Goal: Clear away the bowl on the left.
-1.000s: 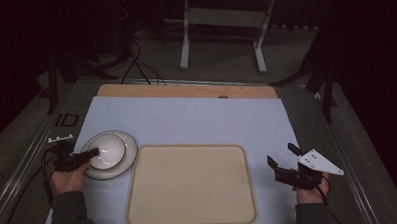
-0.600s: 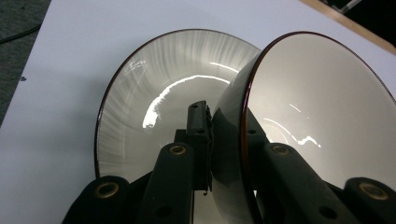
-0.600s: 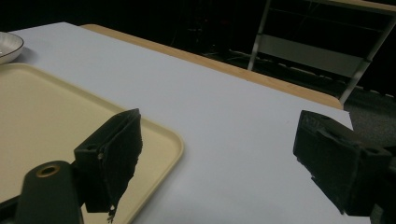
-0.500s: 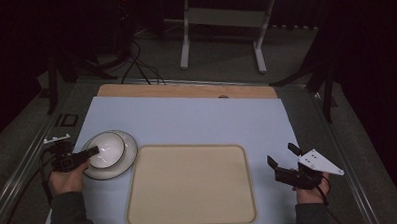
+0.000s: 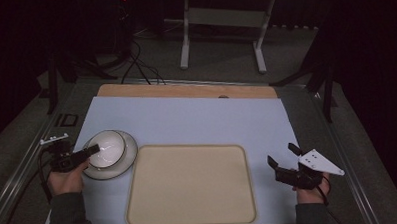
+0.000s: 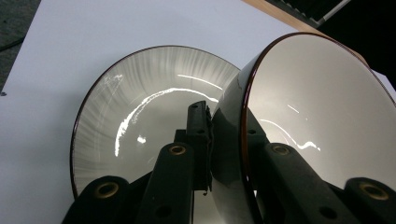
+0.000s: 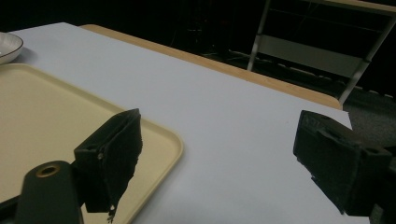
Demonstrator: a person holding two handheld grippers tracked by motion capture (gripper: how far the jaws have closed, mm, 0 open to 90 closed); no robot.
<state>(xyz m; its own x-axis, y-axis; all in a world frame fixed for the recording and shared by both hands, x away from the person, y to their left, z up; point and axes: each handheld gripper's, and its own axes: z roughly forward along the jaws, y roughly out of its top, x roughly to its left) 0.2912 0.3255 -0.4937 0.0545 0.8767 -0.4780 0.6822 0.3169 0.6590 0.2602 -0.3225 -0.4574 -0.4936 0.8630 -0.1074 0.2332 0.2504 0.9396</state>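
The table [image 5: 187, 120] carries a pale blue-white mat, with a wooden strip along its far edge. A beige tray [image 5: 191, 185] lies at the near centre of the mat and holds nothing.

At the near left, a plate [image 5: 125, 157] rests on the mat just left of the tray's far left corner. A bowl [image 5: 107, 147] sits over the plate. In the left gripper view, the bowl [image 6: 317, 121] is tipped up on edge above the plate [image 6: 149, 107], its white inside facing right and its dark rim clear of the plate surface.

The left gripper [image 5: 83, 155], held in the left hand [image 5: 66, 177], is pinching the bowl's rim: in its own view, one jaw lies against the dark outer wall and the other inside the bowl.

The right gripper [image 5: 283, 161] is held in the right hand [image 5: 312, 192] at the near right, just right of the tray and well apart from the bowl. Its jaws are spread wide with nothing between them. In the right gripper view, the tray's corner [image 7: 159, 140] lies below the left jaw and bare mat below the right jaw.
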